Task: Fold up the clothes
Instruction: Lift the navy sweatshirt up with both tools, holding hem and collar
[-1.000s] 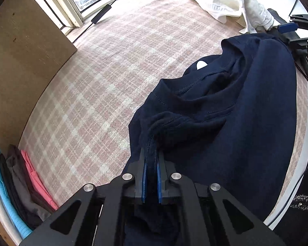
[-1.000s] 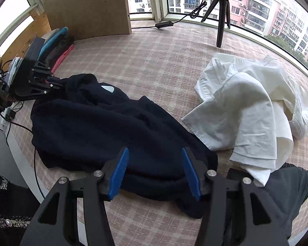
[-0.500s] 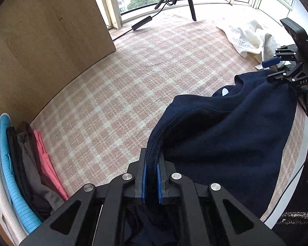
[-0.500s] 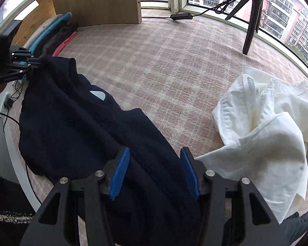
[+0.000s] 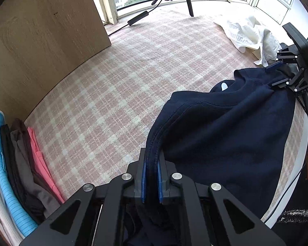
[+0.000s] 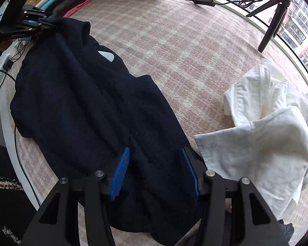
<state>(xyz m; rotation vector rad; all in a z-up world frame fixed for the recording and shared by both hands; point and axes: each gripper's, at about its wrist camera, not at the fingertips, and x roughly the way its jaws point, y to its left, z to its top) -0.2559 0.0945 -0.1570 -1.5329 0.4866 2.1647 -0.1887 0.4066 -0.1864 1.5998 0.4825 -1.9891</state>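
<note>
A navy shirt (image 5: 225, 133) (image 6: 82, 102) with a small white neck label (image 6: 105, 55) lies stretched across the plaid-covered table (image 5: 113, 82). My left gripper (image 5: 152, 155) is shut on a stitched edge of the shirt, and it also shows at the far left in the right wrist view (image 6: 45, 23). My right gripper (image 6: 154, 151) hangs low over the shirt's other end. Its jaws are closing with navy cloth between them, and the blue pads stand apart from the cloth. In the left wrist view the right gripper (image 5: 274, 74) straddles a raised fold.
A crumpled white garment (image 6: 267, 133) (image 5: 246, 34) lies just right of the navy shirt. Folded clothes (image 5: 16, 164) (image 6: 71, 2) are stacked against a wooden board (image 5: 41, 41). A tripod (image 6: 275, 18) and a power adapter (image 5: 137, 18) stand by the windows. The table's white edge (image 6: 6, 112) runs close by.
The right gripper has come down onto the navy shirt and its jaws have narrowed a little. The left gripper has rolled and drawn its edge of the shirt away, which stretches the cloth out.
</note>
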